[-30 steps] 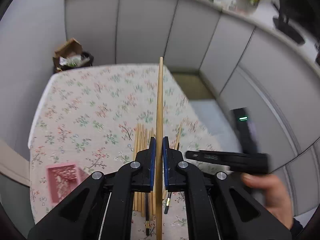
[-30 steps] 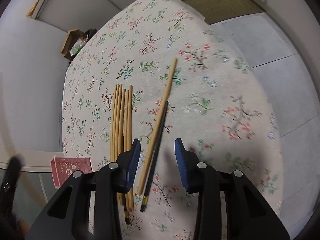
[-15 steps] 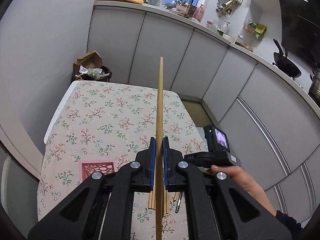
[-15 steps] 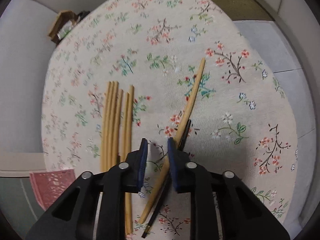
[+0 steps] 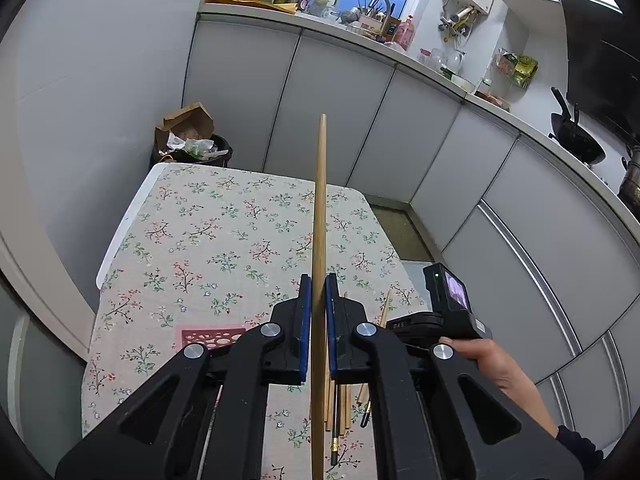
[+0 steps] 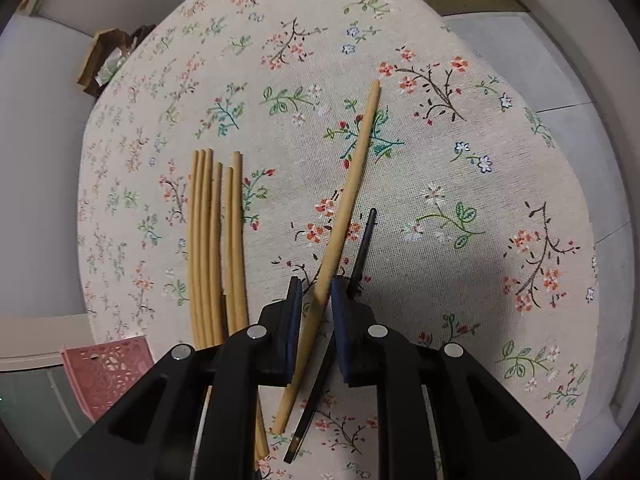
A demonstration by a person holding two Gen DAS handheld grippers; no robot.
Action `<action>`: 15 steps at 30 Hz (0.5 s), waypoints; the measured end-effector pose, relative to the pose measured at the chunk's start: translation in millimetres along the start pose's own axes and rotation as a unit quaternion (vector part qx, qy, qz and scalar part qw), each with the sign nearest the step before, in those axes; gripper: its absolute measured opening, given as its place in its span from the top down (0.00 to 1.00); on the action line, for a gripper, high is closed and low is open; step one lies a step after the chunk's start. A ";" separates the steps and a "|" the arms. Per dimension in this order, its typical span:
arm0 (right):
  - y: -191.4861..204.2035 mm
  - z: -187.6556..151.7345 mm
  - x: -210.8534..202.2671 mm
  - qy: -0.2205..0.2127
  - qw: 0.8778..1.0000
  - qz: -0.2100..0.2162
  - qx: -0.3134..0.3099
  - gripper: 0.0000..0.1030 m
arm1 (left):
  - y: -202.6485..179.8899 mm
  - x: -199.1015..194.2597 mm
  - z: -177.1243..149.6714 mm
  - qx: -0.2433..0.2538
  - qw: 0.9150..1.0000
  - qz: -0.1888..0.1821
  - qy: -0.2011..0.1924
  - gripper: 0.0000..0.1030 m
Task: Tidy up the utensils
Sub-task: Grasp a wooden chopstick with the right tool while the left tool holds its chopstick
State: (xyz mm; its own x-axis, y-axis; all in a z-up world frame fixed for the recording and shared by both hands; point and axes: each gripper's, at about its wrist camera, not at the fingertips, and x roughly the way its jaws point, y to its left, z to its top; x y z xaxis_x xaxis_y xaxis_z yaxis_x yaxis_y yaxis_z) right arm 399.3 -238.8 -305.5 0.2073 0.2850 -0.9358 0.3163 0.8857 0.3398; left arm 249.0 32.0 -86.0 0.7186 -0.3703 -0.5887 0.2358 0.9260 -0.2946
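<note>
My left gripper (image 5: pixel 319 294) is shut on a wooden chopstick (image 5: pixel 320 208) and holds it high above the floral table (image 5: pixel 208 236). My right gripper (image 6: pixel 313 296) is low over the table, its jaws closed on a loose wooden chopstick (image 6: pixel 352 184) that lies slanted on the cloth. A black chopstick (image 6: pixel 362 254) lies just right of it, outside the jaws. Several wooden chopsticks (image 6: pixel 212 236) lie side by side to the left. The right gripper also shows in the left wrist view (image 5: pixel 444 312), held by a hand.
A pink perforated basket (image 6: pixel 108 372) stands at the table's near left; it also shows in the left wrist view (image 5: pixel 208 336). A full black bin (image 5: pixel 192 148) stands beyond the far table edge. Grey cabinets (image 5: pixel 360 120) run behind and to the right.
My left gripper has risen with its chopstick and tilted up toward the room. My right gripper has dropped to the table and closed its jaws around the slanted chopstick.
</note>
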 end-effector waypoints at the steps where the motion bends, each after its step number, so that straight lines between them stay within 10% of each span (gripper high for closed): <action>1: 3.0 0.2 0.3 -0.002 1.000 -0.005 -0.003 0.86 | -0.1 -0.3 0.5 0.000 1.000 0.000 0.000 0.94; 15: 27.8 -19.3 -67.2 -0.101 0.991 0.076 -0.040 0.93 | 23.2 -11.5 5.7 -0.020 0.999 0.015 -0.032 0.94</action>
State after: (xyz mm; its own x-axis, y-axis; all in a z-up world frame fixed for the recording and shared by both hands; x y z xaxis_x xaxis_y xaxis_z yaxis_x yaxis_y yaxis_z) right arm 376.3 -226.3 -235.0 0.4305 0.3446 -0.8342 0.1942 0.8672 0.4584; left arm 250.0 58.2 -81.8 0.7660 -0.3355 -0.5484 0.1880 0.9327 -0.3079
